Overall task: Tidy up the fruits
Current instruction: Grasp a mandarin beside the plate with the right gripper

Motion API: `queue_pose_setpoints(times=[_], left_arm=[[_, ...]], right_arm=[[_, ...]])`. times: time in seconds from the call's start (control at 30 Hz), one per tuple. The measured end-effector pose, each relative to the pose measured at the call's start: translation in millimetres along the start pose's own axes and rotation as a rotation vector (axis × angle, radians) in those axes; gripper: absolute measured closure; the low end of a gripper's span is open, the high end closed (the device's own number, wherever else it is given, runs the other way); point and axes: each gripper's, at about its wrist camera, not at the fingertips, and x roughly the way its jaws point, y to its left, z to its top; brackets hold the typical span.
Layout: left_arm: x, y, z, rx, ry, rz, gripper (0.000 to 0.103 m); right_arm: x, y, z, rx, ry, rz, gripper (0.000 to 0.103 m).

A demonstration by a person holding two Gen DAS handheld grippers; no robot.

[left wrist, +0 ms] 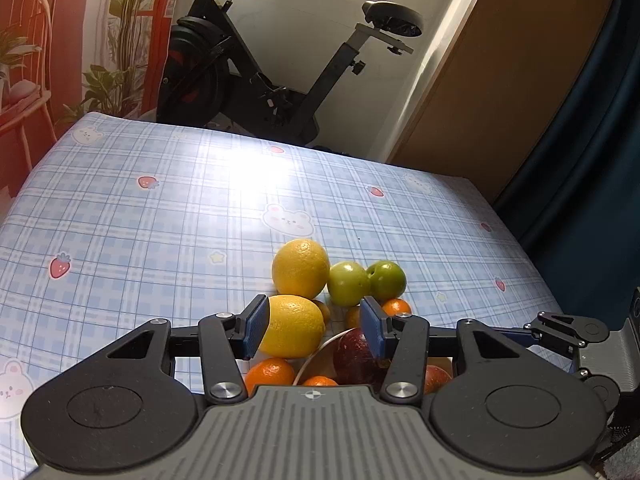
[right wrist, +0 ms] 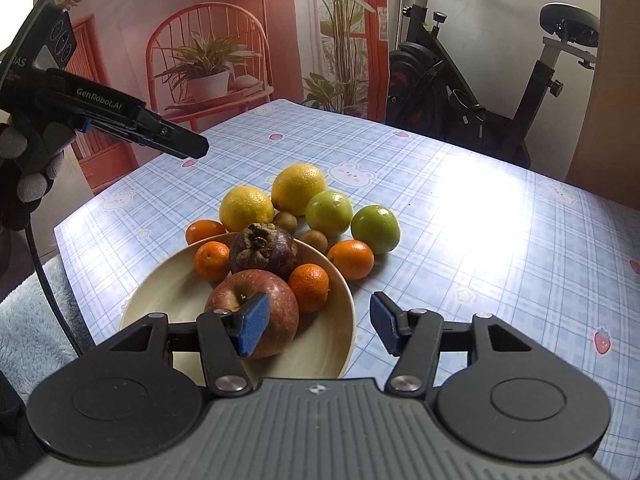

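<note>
The left gripper (left wrist: 314,330) hovers with fingers spread wide over the fruit pile, the nearer lemon (left wrist: 294,326) lying just ahead and left of centre, against the left pad, on the tabletop (left wrist: 160,220) beside the bowl (right wrist: 180,292). The right gripper (right wrist: 320,326), fingers also wide and empty, hangs over the bowl's right rim, farther from the lemon.
</note>
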Motion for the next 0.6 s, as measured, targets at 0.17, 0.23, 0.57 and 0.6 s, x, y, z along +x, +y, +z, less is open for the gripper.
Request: queue_pose_setpoints(times=[0.17, 0.23, 0.57, 0.6], left_arm=[[6, 8, 0, -0.008, 0.015, 0.033, 0.051], [8, 10, 1, -0.016, 0.02, 0.039, 0.051], [9, 23, -11, -0.07, 0.046, 0.066, 0.052], [9, 24, -15, -0.075, 0.052, 0.069, 0.052]], right_arm=[[14, -10, 10, 0.012, -0.014, -0.01, 0.044], [19, -13, 12, 0.02, -0.016, -0.009, 0.044], [32, -25, 14, 0.046, -0.02, -0.006, 0.046], [34, -27, 13, 0.054, -0.017, -0.003, 0.048]])
